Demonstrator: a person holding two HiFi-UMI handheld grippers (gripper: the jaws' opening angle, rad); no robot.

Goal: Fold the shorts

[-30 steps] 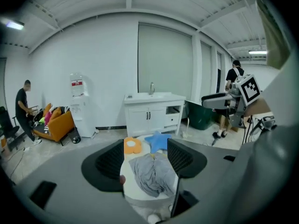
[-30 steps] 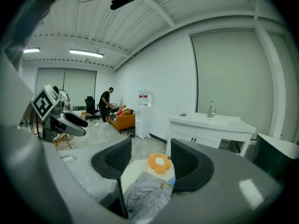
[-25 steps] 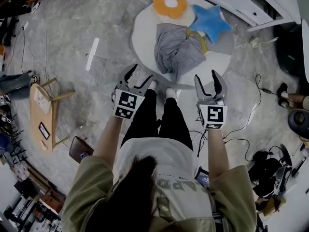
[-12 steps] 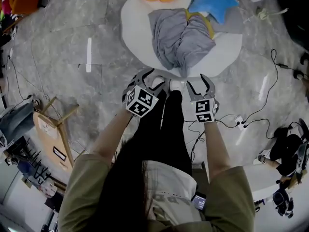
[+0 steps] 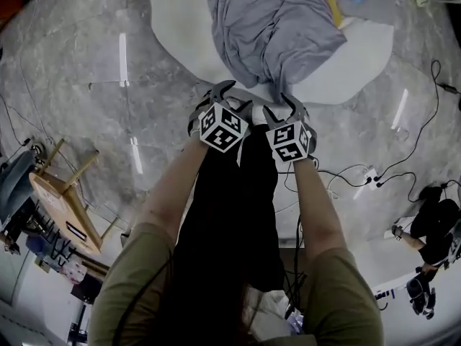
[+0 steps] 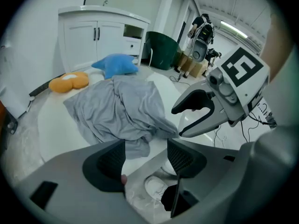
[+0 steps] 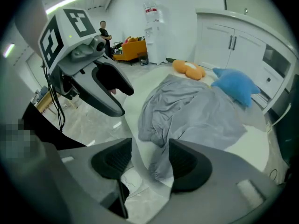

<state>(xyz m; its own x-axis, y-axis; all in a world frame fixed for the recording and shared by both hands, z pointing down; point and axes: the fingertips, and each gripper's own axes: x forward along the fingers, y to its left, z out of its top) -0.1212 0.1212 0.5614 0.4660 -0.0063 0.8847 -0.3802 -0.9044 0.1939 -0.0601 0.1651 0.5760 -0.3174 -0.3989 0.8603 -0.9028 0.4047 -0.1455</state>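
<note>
**Reach toward the crumpled shorts, before any grasp**

The grey shorts (image 5: 277,27) lie bunched in a heap on the low white round table (image 5: 180,20), and one corner of cloth reaches almost to the table's near edge. A blue star cushion (image 6: 116,64) and an orange flower cushion (image 6: 69,82) rest on the far side. The left claw (image 6: 146,157) and the right claw (image 7: 149,161) hang side by side just short of the near edge, pointing steeply down. Each has its jaws wide apart with nothing between the pads. In the right gripper view the near corner of cloth shows beyond the gap, untouched. Judged step: the reach, with no fold yet made. The next move probably calls for each claw to pinch a separate edge of the fabric and draw the garment flat before folding. Whether that edge is waistband or hem cannot be told from the heap.
</note>
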